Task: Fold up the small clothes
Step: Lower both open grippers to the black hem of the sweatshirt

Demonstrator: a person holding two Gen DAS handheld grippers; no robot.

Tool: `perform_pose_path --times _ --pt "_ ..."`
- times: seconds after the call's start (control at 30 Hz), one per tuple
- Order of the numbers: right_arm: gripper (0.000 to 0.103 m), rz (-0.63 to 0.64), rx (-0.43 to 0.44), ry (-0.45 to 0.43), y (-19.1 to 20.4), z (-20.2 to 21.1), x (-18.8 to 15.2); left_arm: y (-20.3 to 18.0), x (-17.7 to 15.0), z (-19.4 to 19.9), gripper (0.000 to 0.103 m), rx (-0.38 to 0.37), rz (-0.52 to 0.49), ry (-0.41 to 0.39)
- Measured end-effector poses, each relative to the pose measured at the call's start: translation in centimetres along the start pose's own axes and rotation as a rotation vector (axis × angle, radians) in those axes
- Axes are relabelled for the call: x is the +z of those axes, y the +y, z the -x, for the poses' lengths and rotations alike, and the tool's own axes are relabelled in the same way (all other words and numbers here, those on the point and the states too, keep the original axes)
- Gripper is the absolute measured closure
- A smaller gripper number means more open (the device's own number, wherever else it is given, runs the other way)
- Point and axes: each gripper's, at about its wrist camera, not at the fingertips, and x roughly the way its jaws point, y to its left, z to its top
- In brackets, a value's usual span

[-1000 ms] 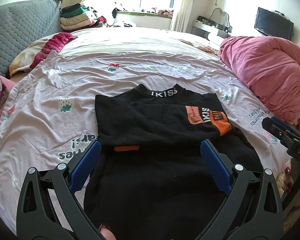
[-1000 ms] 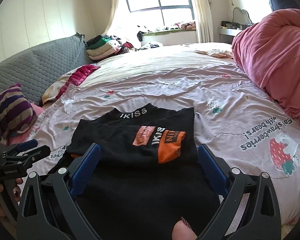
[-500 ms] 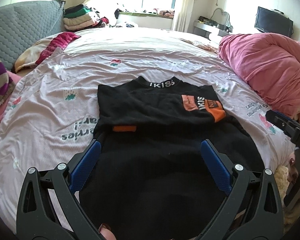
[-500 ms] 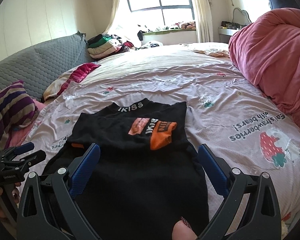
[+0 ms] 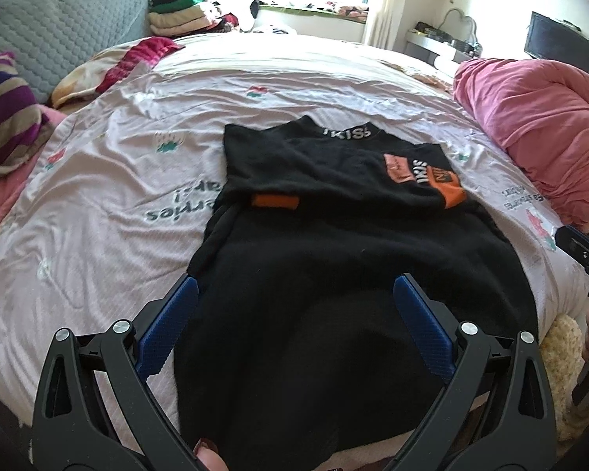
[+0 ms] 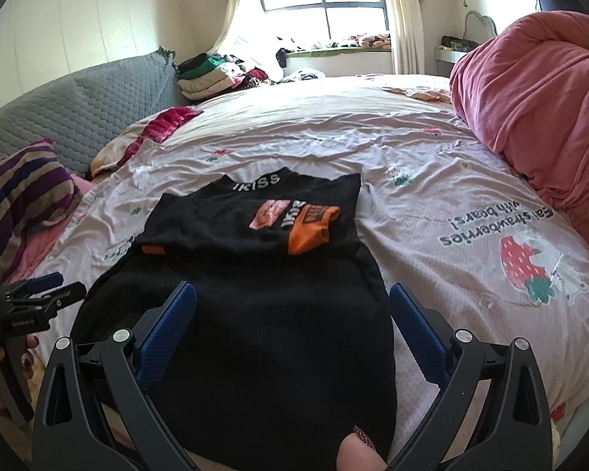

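A small black top (image 5: pixel 333 243) (image 6: pixel 255 286) with an IKISS collar lies flat on the bed, its orange-cuffed sleeves folded across the chest. Its hem hangs toward the bed's near edge. My left gripper (image 5: pixel 294 294) hovers open above the lower part of the top, nothing between its blue pads. My right gripper (image 6: pixel 292 302) is open too, over the same lower part. Each gripper shows at the edge of the other's view: the right one (image 5: pixel 581 251) at the far right, the left one (image 6: pixel 39 294) at the far left, held by a hand.
A pink strawberry-print sheet (image 5: pixel 117 180) (image 6: pixel 471 204) covers the bed. A bundled pink duvet (image 5: pixel 538 125) (image 6: pixel 538 90) lies on the right. A striped pillow (image 6: pixel 15 180) and grey padded headboard (image 6: pixel 82 106) are on the left. Folded clothes (image 6: pixel 212 74) are stacked at the far side.
Both grippers have drawn back toward the near edge of the bed, so more of the top's lower half shows. The top has not moved, and both grippers stay open.
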Motion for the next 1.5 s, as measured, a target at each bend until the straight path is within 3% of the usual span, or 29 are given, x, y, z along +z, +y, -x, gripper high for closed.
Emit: perform_pose_path --times 0.67,0.97,1.13,1.27,1.5 --pt "0.005 0.005 0.008 0.075 -1.0 0.4 -4.0 5.1 -4.7 1.2 0.01 0.077 0.12 0.079" --pt "0.005 0.01 0.0 0.104 -1.4 0.5 -5.7 6.3 -6.4 1.6 0.01 0.055 0.156 0.098" --pt "0.005 0.019 -0.004 0.118 -1.5 0.7 -6.5 6.7 -7.3 1.6 0.01 -0.001 0.198 0.116" --pt "0.005 0.02 -0.008 0.128 -1.7 0.7 -6.9 6.9 -8.1 1.7 0.021 -0.025 0.213 0.123" --pt "0.005 0.021 -0.004 0.132 -1.6 0.8 -7.2 7.1 -9.2 1.4 0.059 -0.095 0.247 0.155"
